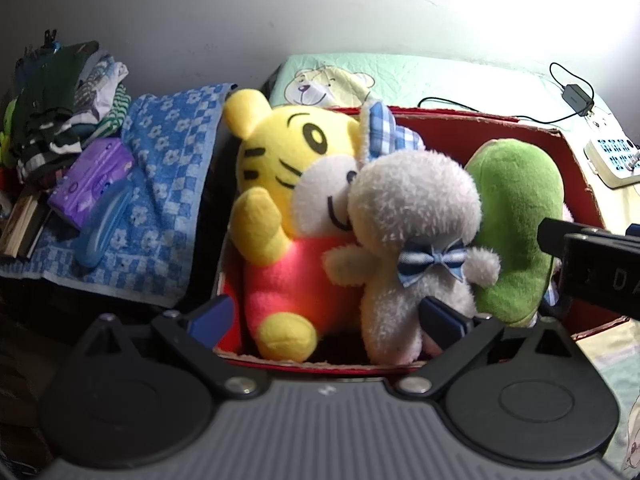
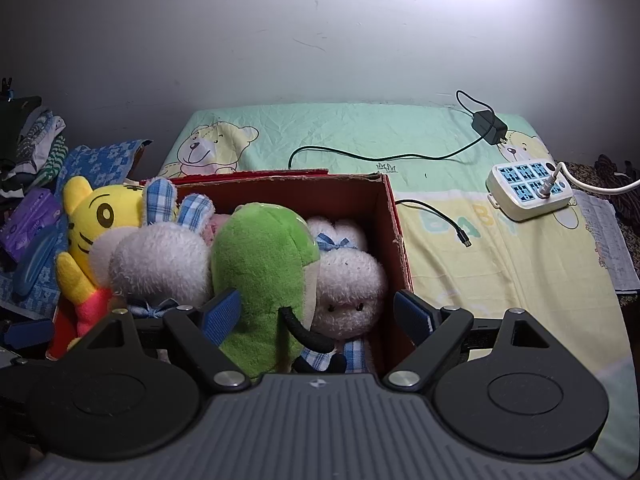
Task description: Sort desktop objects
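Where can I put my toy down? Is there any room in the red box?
The box is crowded: tiger, white bunny, green plush and a pink bunny fill it. The bare patch is on the sheet, between the box, cable and power strip. The towel side is cluttered.

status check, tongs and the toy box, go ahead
Left tongs open, empty. Right tongs open, straddling green plush. Red box packed with toys. Charger cable lies beside box.

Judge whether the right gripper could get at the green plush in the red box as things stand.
Probably yes. The right gripper is open, and the green plush stands uncovered between its fingers, only wedged between the white bunny and pink plush.
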A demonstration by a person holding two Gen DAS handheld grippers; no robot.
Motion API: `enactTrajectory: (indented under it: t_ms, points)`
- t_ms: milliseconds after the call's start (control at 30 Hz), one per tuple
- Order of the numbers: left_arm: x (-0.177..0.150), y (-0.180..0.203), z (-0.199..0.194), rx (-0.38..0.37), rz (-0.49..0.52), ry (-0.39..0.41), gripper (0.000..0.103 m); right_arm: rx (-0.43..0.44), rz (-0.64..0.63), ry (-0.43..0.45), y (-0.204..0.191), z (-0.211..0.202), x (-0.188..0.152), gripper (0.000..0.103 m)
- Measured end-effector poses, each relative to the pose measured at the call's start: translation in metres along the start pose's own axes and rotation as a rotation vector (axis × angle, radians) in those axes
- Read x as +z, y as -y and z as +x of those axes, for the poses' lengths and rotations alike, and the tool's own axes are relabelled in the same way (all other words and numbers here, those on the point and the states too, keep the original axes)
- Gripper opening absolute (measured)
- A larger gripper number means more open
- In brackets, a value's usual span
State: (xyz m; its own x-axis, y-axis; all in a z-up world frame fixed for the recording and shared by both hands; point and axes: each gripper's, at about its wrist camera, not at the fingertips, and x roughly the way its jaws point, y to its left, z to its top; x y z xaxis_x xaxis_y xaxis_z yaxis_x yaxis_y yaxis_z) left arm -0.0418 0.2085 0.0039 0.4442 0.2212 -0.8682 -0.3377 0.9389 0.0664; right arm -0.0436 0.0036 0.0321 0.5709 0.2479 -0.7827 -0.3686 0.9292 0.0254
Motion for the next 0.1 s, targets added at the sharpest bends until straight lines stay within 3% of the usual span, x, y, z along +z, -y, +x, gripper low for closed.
enactTrajectory:
  t_ms: [100]
  points:
    - [0.0,0.0012,-0.0008,0.006,-0.003,-0.005,0.1,-0.002,-0.004,0.004,-0.0005,-0.0004,0.0,0.086]
